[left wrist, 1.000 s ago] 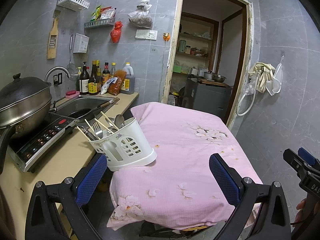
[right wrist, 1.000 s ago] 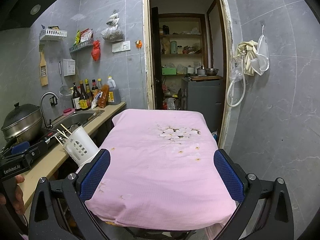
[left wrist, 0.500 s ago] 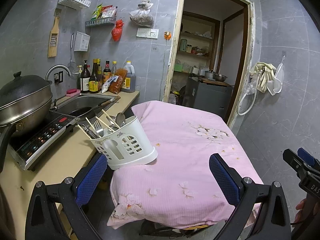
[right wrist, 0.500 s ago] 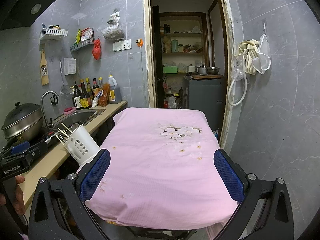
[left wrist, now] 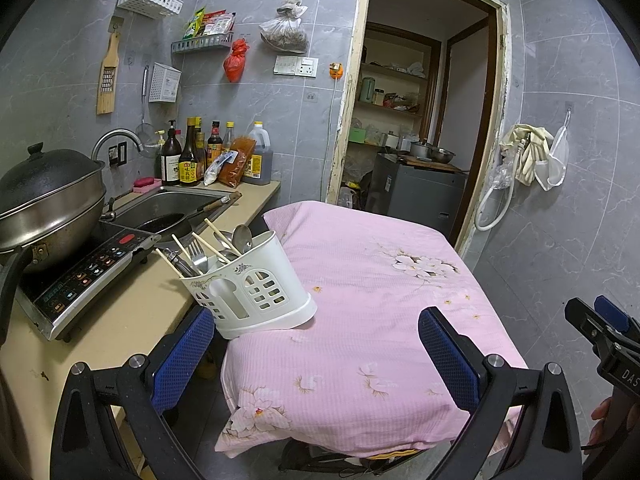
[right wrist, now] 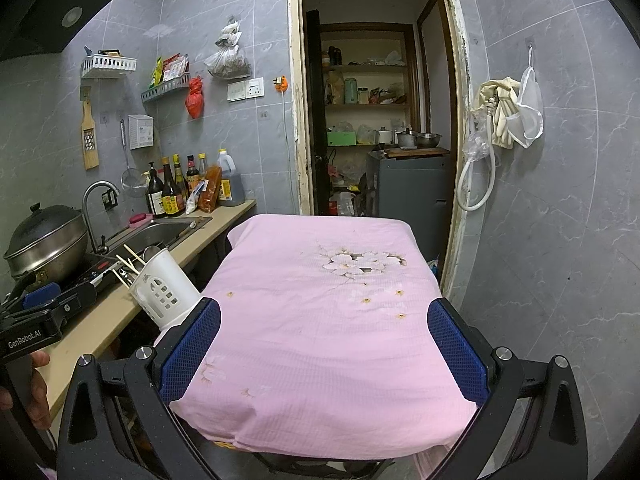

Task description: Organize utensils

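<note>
The left gripper (left wrist: 316, 354) is held with its blue-padded fingers spread wide and nothing between them, low before the near left corner of a table draped in a pink floral cloth (left wrist: 384, 320). Farthest left, a lidded wok (left wrist: 48, 192) is seen on an induction cooker (left wrist: 88, 272), with a sink (left wrist: 172, 208) behind it on the beige counter (left wrist: 120, 320). Next, a white slotted utensil holder (left wrist: 250, 290) is tilted toward the counter, its base resting on the cloth's left edge. Chopsticks (left wrist: 218, 234), a fork (left wrist: 197, 251) and a spoon (left wrist: 242, 236) are gathered in it, handles and heads fanned out leftward. The rest of the cloth is shown bare. On the far right, the right gripper (right wrist: 324, 354) is likewise held spread and empty, facing the middle of the table. No loose utensil is visible on the cloth or the counter. The scene would fit a sorted holder, or one whose contents are yet to be laid out; which it is cannot be settled from these views.
</note>
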Tool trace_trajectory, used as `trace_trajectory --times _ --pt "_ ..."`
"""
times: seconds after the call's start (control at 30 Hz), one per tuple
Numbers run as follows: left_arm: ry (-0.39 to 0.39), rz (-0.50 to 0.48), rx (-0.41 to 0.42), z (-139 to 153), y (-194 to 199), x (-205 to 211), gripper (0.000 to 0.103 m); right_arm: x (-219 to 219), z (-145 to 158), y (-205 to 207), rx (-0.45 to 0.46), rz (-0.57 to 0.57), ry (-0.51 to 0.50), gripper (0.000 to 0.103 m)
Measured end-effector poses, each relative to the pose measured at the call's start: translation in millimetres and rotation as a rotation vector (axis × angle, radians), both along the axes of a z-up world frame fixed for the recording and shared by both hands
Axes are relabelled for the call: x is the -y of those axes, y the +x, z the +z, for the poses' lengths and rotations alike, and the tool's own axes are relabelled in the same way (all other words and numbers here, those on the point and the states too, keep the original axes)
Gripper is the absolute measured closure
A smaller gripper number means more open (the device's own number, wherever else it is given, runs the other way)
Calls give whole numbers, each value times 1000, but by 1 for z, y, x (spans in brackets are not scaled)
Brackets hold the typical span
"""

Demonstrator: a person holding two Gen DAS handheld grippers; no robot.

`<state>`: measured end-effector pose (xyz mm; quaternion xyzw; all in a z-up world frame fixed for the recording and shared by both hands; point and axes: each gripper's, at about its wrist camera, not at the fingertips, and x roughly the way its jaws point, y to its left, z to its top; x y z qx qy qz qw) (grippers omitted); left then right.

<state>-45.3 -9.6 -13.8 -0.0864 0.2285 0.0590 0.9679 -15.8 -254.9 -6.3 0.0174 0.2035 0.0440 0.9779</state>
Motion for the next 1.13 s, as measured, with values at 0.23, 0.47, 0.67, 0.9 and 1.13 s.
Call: trace_trajectory --times 0.23,0.47,0.67,0.9,1.13 --pt "1 0 0 -1 -1 -1 0 0 0 2 -1 1 0 1" --pt "0 0 -1 0 0 0 0 -1 0 2 -2 0 0 1" --pt "-14 4 -20 -4 0 -1 0 0 0 2 -2 1 -1 1" --pt "-5 11 -29 -9 2 -1 0 1 -1 3 -6 1 0 1" --pt "-6 10 -36 -10 3 1 0 0 -5 4 -15 0 0 1"
